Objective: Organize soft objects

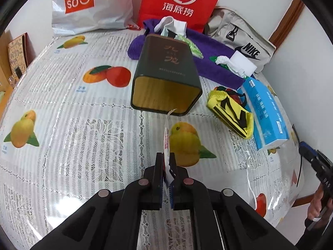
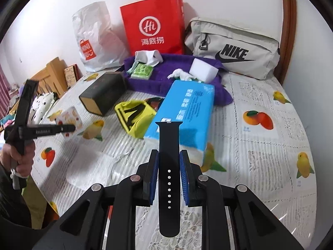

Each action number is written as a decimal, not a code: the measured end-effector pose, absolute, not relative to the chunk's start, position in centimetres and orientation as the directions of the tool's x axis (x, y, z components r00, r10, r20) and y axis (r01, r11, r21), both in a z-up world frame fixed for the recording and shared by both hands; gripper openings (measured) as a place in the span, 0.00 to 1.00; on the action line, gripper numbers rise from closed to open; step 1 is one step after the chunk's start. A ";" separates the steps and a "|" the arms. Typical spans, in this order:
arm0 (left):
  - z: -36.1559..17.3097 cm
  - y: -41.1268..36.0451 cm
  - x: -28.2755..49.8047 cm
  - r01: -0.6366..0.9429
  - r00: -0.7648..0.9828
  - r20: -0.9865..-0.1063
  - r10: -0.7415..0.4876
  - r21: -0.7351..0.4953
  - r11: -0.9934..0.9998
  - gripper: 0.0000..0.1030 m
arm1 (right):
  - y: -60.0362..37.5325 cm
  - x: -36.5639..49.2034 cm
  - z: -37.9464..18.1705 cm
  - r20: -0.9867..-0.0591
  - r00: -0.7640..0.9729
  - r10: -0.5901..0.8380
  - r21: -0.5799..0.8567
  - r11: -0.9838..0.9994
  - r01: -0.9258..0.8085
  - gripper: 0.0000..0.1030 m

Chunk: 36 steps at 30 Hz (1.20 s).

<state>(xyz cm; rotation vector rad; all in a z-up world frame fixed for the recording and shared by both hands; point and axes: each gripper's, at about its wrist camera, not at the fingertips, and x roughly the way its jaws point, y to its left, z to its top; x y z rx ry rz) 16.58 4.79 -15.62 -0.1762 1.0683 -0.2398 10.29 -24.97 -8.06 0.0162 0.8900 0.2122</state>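
Observation:
My left gripper (image 1: 165, 156) is shut on a thin white packet (image 1: 167, 137) with red and blue print, seen edge-on and held above the tablecloth. Ahead of it a dark green tin (image 1: 166, 77) lies on its side, its open mouth facing me. My right gripper (image 2: 169, 152) is shut on a black watch strap (image 2: 169, 145) with a row of holes, held lengthwise between the blue pads. Beyond it lie a blue tissue pack (image 2: 185, 108) and a yellow-and-black cloth (image 2: 135, 114). In the right wrist view the left gripper (image 2: 71, 127) shows at the left with the packet (image 2: 69, 117).
A purple towel (image 2: 166, 77) at the back carries white socks (image 2: 148, 56), a green wipes pack (image 2: 142, 70) and a white sponge (image 2: 203, 67). Behind it stand a Miniso bag (image 1: 83, 6), a red paper bag (image 2: 154, 25) and a grey Nike bag (image 2: 233, 48). The fruit-print tablecloth (image 1: 72, 104) covers the table.

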 end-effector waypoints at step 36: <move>-7.4 2.7 32.0 0.172 0.541 -0.783 -0.306 -0.253 0.952 0.05 | -24.9 28.2 -6.0 -0.728 0.640 0.246 0.122 0.965 -0.232 0.20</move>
